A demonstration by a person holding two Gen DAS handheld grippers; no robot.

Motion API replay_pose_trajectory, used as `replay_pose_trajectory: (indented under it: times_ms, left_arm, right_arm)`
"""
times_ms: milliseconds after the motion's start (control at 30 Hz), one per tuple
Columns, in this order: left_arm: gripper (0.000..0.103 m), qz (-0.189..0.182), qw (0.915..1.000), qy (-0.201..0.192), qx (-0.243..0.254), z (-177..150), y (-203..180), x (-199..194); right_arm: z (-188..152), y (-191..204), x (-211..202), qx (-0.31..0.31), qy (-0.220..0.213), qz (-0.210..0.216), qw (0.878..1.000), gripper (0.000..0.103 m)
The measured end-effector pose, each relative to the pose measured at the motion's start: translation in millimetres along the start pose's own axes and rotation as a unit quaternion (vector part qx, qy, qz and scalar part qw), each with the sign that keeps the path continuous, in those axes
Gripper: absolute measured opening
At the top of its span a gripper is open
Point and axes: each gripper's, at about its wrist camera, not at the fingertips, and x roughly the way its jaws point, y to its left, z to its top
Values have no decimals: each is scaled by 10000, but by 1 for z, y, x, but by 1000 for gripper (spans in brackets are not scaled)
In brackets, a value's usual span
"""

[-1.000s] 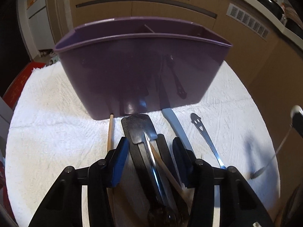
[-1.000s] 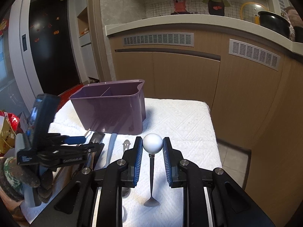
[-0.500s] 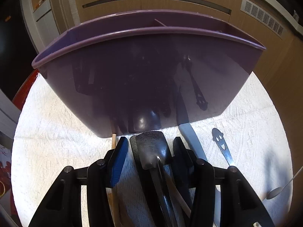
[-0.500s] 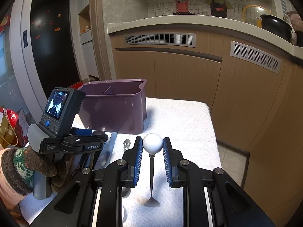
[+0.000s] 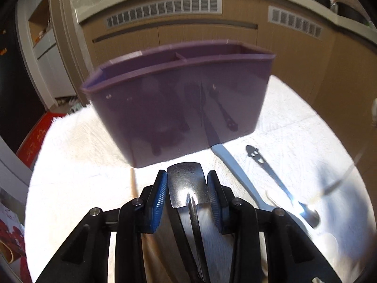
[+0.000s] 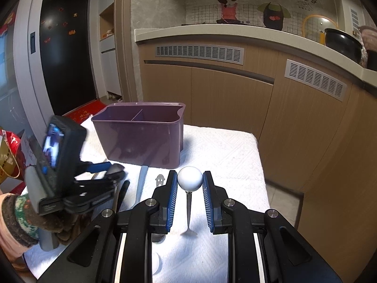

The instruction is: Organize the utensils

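A purple divided utensil holder point(image 5: 183, 99) stands on the white towel point(image 5: 77, 155); it also shows in the right wrist view point(image 6: 141, 134). My left gripper point(image 5: 187, 188) is shut on a black spatula point(image 5: 186, 184), lifted off the towel in front of the holder. My right gripper point(image 6: 189, 184) is shut on the white ball end of a spoon point(image 6: 190, 181), whose bowl hangs down above the towel. The left gripper point(image 6: 110, 172) shows at the left of the right wrist view.
On the towel to the right of the spatula lie a grey-white handled utensil point(image 5: 238, 174) and a steel spoon with a smiley handle point(image 5: 271, 174). A chopstick point(image 5: 134, 184) lies at the left. Wooden cabinets point(image 6: 231, 99) stand behind the table.
My left gripper has closed on the spatula, lifted it and drawn back from the holder. My right gripper holds the ball-end spoon nearly still.
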Motion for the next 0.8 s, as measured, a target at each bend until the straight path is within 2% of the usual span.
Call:
replay_pose_trajectory:
  times_ms: [333, 400, 433, 567, 667, 700, 733, 767, 800]
  left_arm:
    - [26, -458, 9932, -1050, -229, 1, 18, -102]
    - [20, -484, 9907, -1242, -257, 1, 24, -120]
    - [5, -490, 9896, -1322, -268, 3, 25, -127]
    - [4, -498, 9852, -1618, -280, 6, 30, -155]
    - [4, -521, 9847, -1628, -346, 4, 36, -163]
    - [6, -524, 9855, -1557, -426, 4, 40, -161]
    - [17, -543, 9870, -1412, -545, 3, 47, -158]
    - [39, -584, 9882, -1230, -704, 1, 56, -154]
    - [51, -595, 9886, -1073, -876, -2, 66, -149]
  right_arm:
    - [8, 22, -22, -184, -100, -19, 9998, 22]
    - [12, 27, -28, -209, -153, -8, 9997, 22]
    - [14, 29, -32, -223, -186, -2, 9996, 22]
    - [24, 37, -44, -259, -309, 48, 9992, 22]
    - [29, 40, -48, -255, -344, 69, 9991, 22]
    - [29, 41, -48, -260, -336, 68, 9991, 22]
    - [28, 41, -48, -264, -312, 50, 9992, 22]
    - [29, 42, -48, -268, -286, 27, 9992, 22]
    - [28, 42, -46, -275, -233, 7, 9993, 22]
